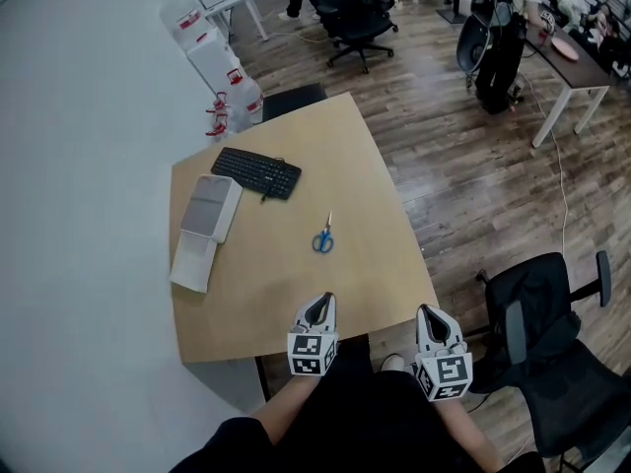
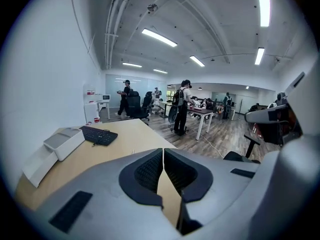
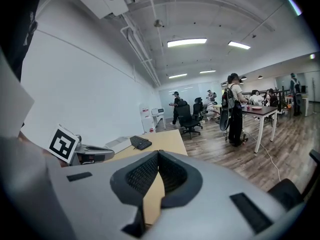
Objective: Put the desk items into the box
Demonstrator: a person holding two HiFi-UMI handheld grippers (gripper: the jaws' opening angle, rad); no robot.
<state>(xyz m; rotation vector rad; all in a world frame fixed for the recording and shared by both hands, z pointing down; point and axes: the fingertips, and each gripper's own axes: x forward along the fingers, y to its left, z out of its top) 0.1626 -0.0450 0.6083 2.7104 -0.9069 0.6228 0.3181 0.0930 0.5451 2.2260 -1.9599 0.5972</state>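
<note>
On the wooden desk (image 1: pixel 375 264) lie blue-handled scissors (image 1: pixel 323 237) in the middle, a black keyboard (image 1: pixel 256 172) at the back, and an open white box (image 1: pixel 211 207) at the left with its lid (image 1: pixel 194 263) beside it. My left gripper (image 1: pixel 319 304) and right gripper (image 1: pixel 427 311) hover over the desk's near edge, both shut and empty, well short of the scissors. In the left gripper view, the left gripper (image 2: pixel 163 152) points toward the keyboard (image 2: pixel 99 135) and box (image 2: pixel 64 141). In the right gripper view, the right gripper (image 3: pixel 158 154) is closed beside the left gripper (image 3: pixel 85 154).
A white wall runs along the desk's left side. A black office chair (image 1: pixel 552 348) stands close at the right, and another chair (image 1: pixel 292 100) is tucked in at the far end. White boxes (image 1: pixel 225 72) are stacked at the back left. People and tables fill the far room.
</note>
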